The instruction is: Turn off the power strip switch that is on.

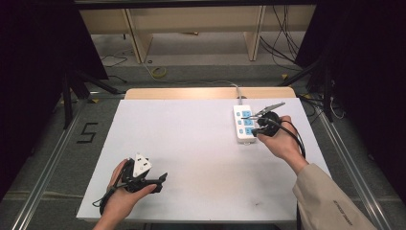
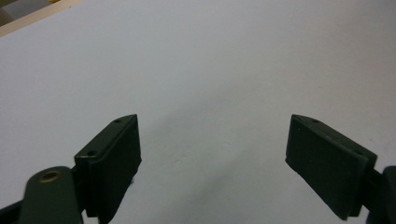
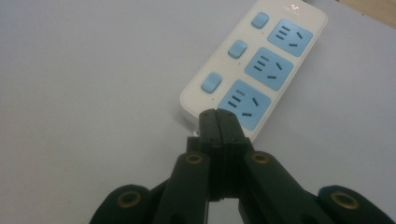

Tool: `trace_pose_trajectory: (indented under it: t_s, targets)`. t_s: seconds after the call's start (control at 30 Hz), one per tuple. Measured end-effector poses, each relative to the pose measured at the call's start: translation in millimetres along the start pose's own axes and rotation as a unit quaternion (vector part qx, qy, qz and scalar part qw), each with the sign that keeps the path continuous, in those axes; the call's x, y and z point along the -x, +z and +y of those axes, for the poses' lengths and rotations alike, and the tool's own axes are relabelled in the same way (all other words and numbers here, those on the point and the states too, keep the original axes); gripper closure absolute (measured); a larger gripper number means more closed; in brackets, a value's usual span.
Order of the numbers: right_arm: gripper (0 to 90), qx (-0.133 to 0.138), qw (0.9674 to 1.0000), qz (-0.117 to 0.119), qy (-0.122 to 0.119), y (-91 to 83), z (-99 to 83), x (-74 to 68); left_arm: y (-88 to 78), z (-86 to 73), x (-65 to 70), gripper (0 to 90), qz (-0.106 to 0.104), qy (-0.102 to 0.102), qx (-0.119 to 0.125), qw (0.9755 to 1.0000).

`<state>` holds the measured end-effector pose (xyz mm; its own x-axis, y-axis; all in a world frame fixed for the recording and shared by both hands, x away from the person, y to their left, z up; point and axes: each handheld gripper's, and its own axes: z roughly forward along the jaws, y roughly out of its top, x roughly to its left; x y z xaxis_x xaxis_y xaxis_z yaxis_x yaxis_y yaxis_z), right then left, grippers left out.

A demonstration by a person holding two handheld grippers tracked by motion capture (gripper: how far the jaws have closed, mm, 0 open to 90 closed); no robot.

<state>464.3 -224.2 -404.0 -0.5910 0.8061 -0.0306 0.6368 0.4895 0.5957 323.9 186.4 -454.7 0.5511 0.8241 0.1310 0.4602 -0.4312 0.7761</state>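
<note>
Here the right gripper (image 3: 218,122), its fingers pressed together with nothing between them, hovers at the near end of the white power strip (image 1: 244,124), which lies on the right side of the white tabletop (image 1: 191,143), its cord running off the far edge. Judging by that closed tip aimed at the strip, the step looks like pressing one of the three blue switches (image 3: 211,82) that sit in a row beside the blue sockets. To do it well, the tip should come straight down on the middle of one switch, not on the socket next to it, and push gently so the strip does not slide. The left gripper (image 2: 212,158) rests on the near left of the tabletop with fingers spread wide and empty; it could steady the strip.
</note>
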Motion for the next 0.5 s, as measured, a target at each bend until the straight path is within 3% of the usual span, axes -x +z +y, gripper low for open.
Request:
trace_pose_trajectory:
  t_s: [0.23, 0.33, 0.5]
  targets:
    - [90.0, 0.035, 0.9992, 0.018, -0.012, -22.7, -30.4, -8.7, 0.1, -0.4, -0.1, 17.6, 0.0, -0.002, -0.001, 1.0]
    - [90.0, 0.037, 0.9988, 0.024, -0.022, -28.8, -48.6, -13.3, 0.3, -0.2, 0.5, 17.5, -0.001, -0.001, -0.001, 1.0]
    - [90.0, 0.061, 0.9971, 0.044, -0.01, -35.9, -79.4, -17.7, 0.7, -0.8, 0.6, 17.6, -0.001, -0.004, -0.001, 1.0]
